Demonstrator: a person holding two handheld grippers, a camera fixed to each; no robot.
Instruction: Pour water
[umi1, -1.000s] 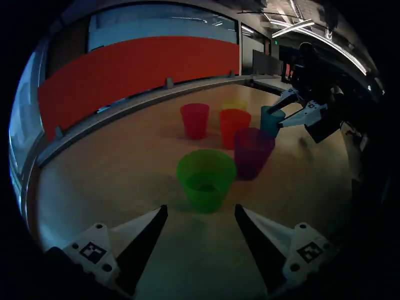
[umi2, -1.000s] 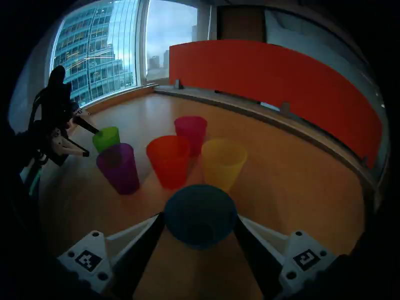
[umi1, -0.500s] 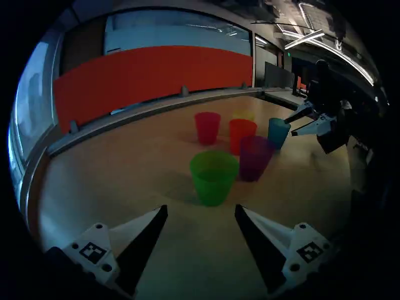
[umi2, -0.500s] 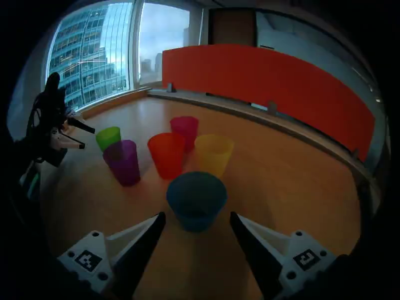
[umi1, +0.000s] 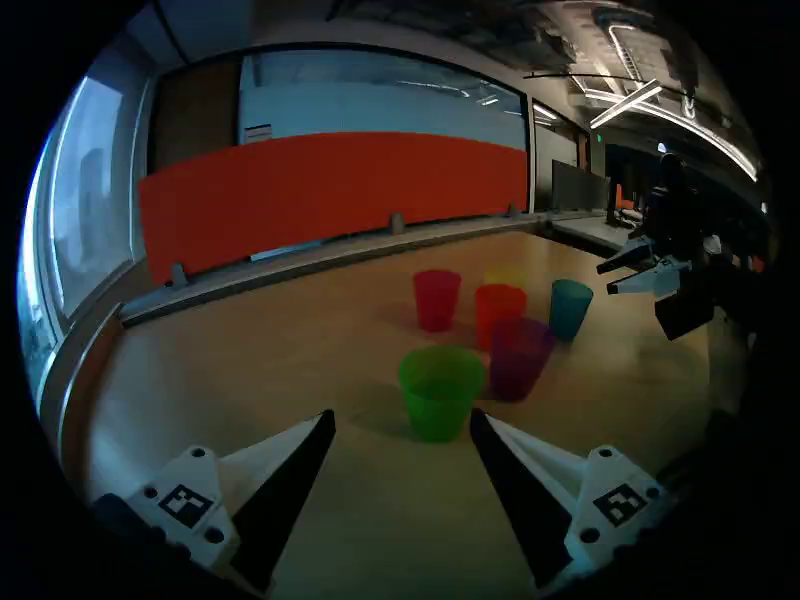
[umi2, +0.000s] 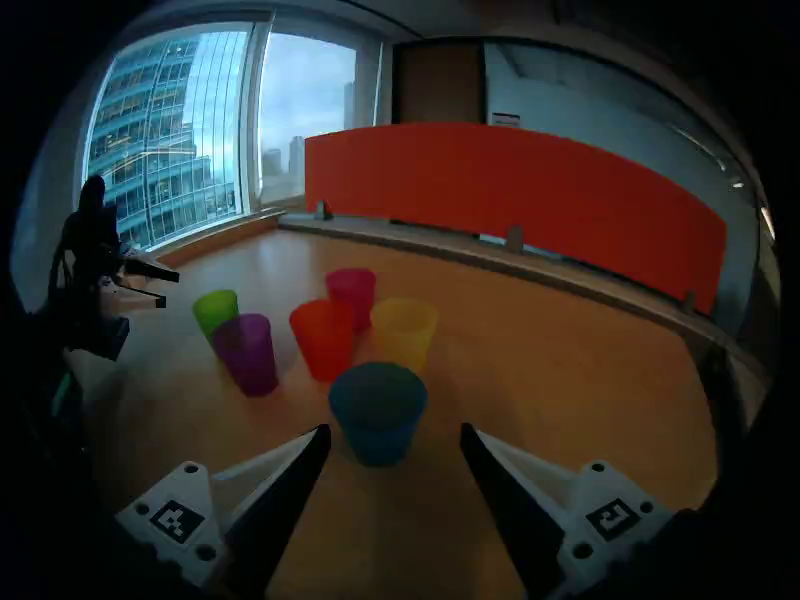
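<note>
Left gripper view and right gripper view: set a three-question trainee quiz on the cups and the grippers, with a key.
1. True or false: the right gripper is shut on the teal cup.
2. The green cup is: A. upright, just ahead of the left gripper; B. tipped on its side; C. stacked inside another cup.
3. How many cups stand on the table?
Key: 1. False: its jaws are open and clear of the cup. 2. A. 3. Six.
</note>
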